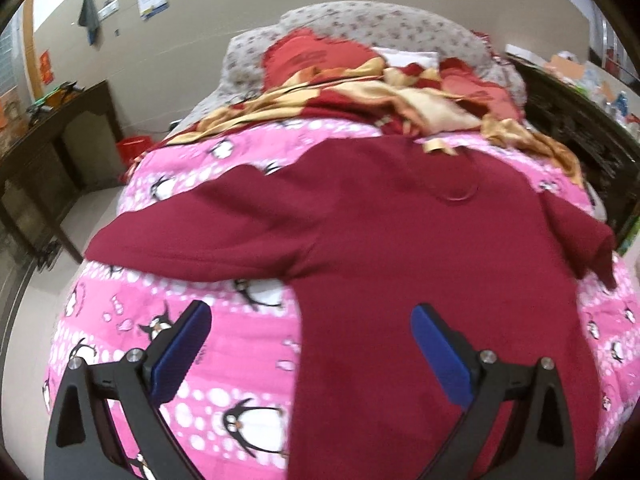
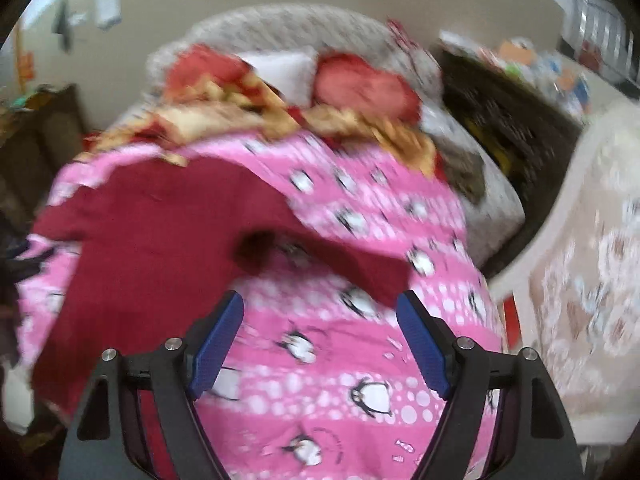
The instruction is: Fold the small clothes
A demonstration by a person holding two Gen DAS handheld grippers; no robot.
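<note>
A dark red long-sleeved top [image 1: 384, 232] lies spread on a pink penguin-print quilt [image 1: 224, 360]. Its left sleeve [image 1: 192, 236] reaches out to the left and its hem comes toward me. My left gripper [image 1: 311, 312] is open and empty, hovering over the top's lower left edge. In the right wrist view the same top [image 2: 136, 240] lies to the left, with its right sleeve [image 2: 360, 268] ending just ahead of my right gripper [image 2: 320, 300]. That gripper is open and empty above the quilt [image 2: 320, 360]. This view is blurred.
A red-and-gold blanket [image 1: 360, 100] and red pillows [image 1: 312, 60] are bunched at the head of the bed. A dark wooden desk [image 1: 48, 144] stands at the left, dark furniture [image 1: 580, 132] at the right. A pale floral-covered chair [image 2: 580, 280] stands right of the bed.
</note>
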